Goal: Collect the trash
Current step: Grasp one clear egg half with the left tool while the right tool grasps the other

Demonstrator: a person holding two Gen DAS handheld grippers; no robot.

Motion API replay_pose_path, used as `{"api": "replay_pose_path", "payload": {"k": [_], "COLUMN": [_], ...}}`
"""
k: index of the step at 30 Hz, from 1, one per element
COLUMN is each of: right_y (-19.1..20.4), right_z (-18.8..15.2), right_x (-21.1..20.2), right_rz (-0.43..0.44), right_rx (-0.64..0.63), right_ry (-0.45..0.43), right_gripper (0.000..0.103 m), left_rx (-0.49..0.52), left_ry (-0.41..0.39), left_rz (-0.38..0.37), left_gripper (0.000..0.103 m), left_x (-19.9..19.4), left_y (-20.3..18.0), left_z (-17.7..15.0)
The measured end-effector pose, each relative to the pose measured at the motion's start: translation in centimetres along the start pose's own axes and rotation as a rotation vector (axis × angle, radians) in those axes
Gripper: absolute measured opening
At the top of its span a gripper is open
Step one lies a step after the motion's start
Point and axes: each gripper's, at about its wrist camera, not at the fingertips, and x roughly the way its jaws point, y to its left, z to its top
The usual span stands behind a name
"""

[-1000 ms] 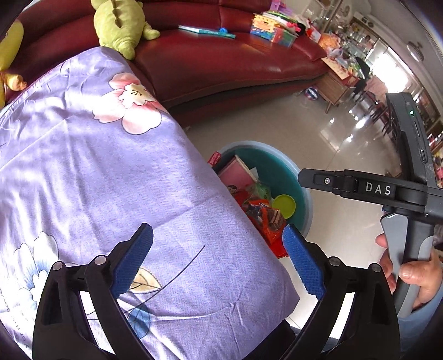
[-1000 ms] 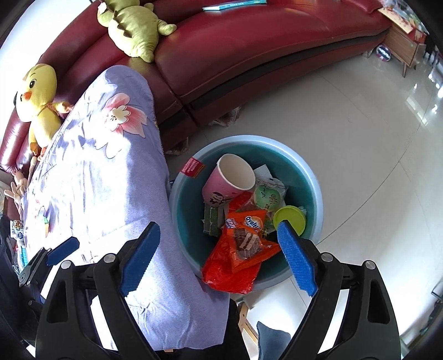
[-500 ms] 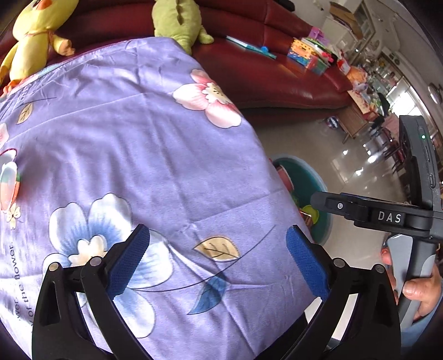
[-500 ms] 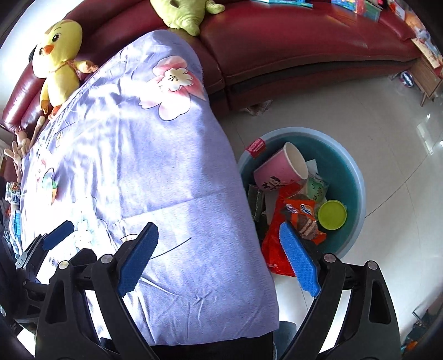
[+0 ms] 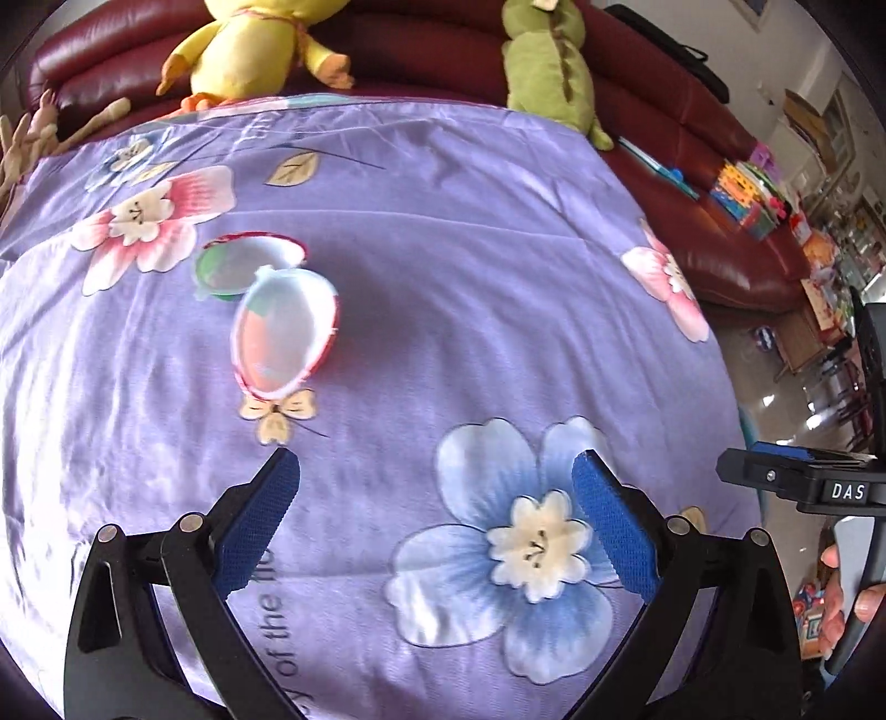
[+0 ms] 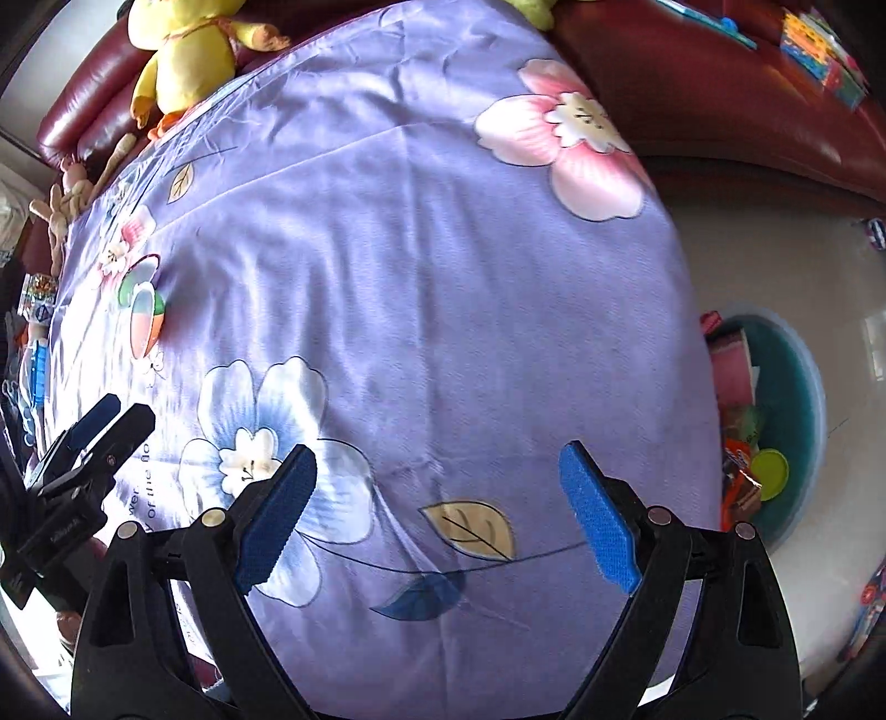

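Both the left gripper [image 5: 434, 482] and right gripper [image 6: 437, 476] gape wide and empty over the purple floral cloth [image 5: 443, 277]. Two foil lids [image 5: 277, 310] lie upper left in the left wrist view; the teal trash basin [image 6: 797, 421] sits at the right edge of the right wrist view.

A yellow duck toy [image 5: 249, 44] and a green toy [image 5: 548, 66] are sitting on the red sofa [image 5: 664, 138] behind the purple flowery cloth [image 5: 470, 310].

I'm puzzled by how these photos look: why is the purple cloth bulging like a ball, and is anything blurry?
Left wrist view: the fisheye lens bulges the flat purple cloth; the plastic cups look smeared. Right wrist view: the same bulge, dark corners, and bright glare on the floor beside the basin.
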Motion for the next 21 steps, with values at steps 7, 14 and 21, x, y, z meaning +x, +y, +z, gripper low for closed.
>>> {"api": "replay_pose_path", "payload": {"k": [7,14,21], "right_y": [5.3,8.4,10.0], "right_z": [3.7,6.7,8.4], "right_x": [3.3,5.4,6.8], "right_rz": [0.011,0.032,0.061], "right_rx": [-0.064,-0.089,-0.082], "right_ry": [0.052,0.09,0.119], "right_gripper": [0.085,0.085,0.085], "left_rx": [-0.094,-0.082,-0.059], "left_ry": [0.011,0.011,0.0], "left_rz": [0.026,0.047,0.04], "left_gripper": [0.099,0.095,0.052], "left_x": [1.7,3.9,4.7], "left_y": [6.3,6.8,6.9], "left_z": [2.4,3.7,4.3]}}
